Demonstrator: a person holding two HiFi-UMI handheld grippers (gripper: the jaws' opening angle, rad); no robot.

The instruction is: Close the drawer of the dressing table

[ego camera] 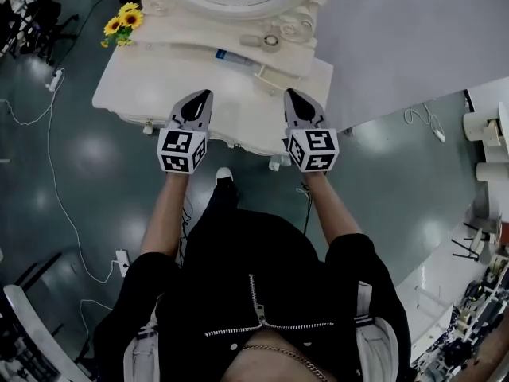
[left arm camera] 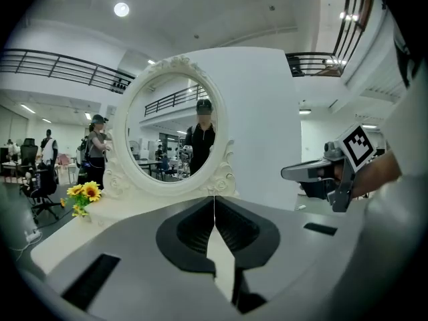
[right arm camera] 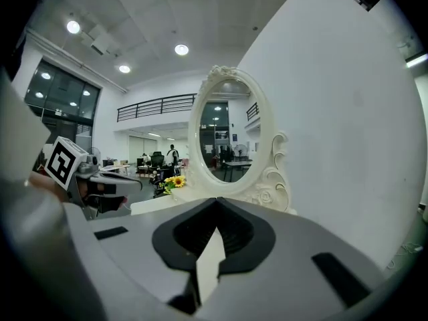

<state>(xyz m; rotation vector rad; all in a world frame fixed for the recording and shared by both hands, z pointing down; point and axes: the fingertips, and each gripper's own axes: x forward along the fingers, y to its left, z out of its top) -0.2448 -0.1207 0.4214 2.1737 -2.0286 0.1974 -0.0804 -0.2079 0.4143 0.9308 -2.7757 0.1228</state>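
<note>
The white dressing table (ego camera: 143, 86) stands ahead of me with its oval mirror (left arm camera: 170, 129) at the back. Its near front shows small knobs (ego camera: 148, 126), and I cannot tell how far the drawer stands out. My left gripper (ego camera: 207, 93) hovers over the table's near edge, shut and empty, its jaws meeting in a thin line in the left gripper view (left arm camera: 214, 202). Level with it to the right, my right gripper (ego camera: 287, 91) is likewise shut on nothing (right arm camera: 215, 200). Each gripper shows in the other's view, the right gripper (left arm camera: 297, 173) and the left gripper (right arm camera: 134, 179).
Yellow sunflowers (ego camera: 123, 22) sit at the table's back left corner, and small items (ego camera: 272, 41) lie by the mirror base. A white partition (ego camera: 398, 30) rises behind and to the right. Cables and a power strip (ego camera: 54, 79) lie on the dark floor at the left.
</note>
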